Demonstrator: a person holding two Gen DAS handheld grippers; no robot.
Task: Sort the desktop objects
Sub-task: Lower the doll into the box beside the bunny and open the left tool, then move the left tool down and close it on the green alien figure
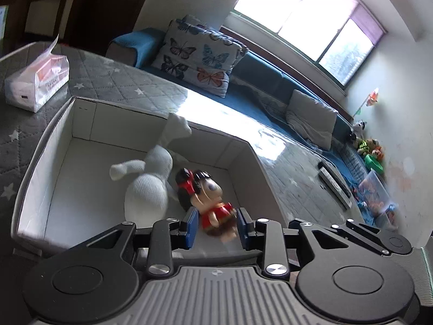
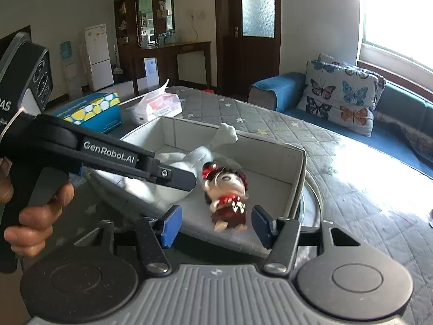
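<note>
Scene, left to right, on the quilted grey table (image 2: 270, 124):

1. Far left corner: a blue tissue box (image 2: 90, 113) and a soft tissue pack (image 1: 38, 80). Both stand outside the storage box.
2. Centre: an open storage box (image 1: 40, 168) with white inner walls. It contains a white plush toy (image 1: 150, 187) lying along the left side, one limb raised over the far rim.
3. Just right of the plush toy, and close against it, lies the doll figurine (image 1: 213, 203), red dress, dark hair. The doll is inside the box near its near edge, blurred in both views. Whether it rests on the box floor cannot be told.

Gripper states:

- Left gripper (image 1: 216, 227): jaws set wide, holding nothing. The doll's lower body lies between the blue pads (image 1: 192, 226) with a gap on each side.
- Right gripper (image 2: 216, 226): jaws wide, empty. It hovers at the near rim of the box.

Governing relation: the doll lies directly ahead of both grippers. Its long axis runs head-away, feet-toward the fingers, roughly along the approach direction. The left gripper appears nearer, as it already straddles the doll. Judgement: the doll is being deposited in, or taken from, the box.
</note>
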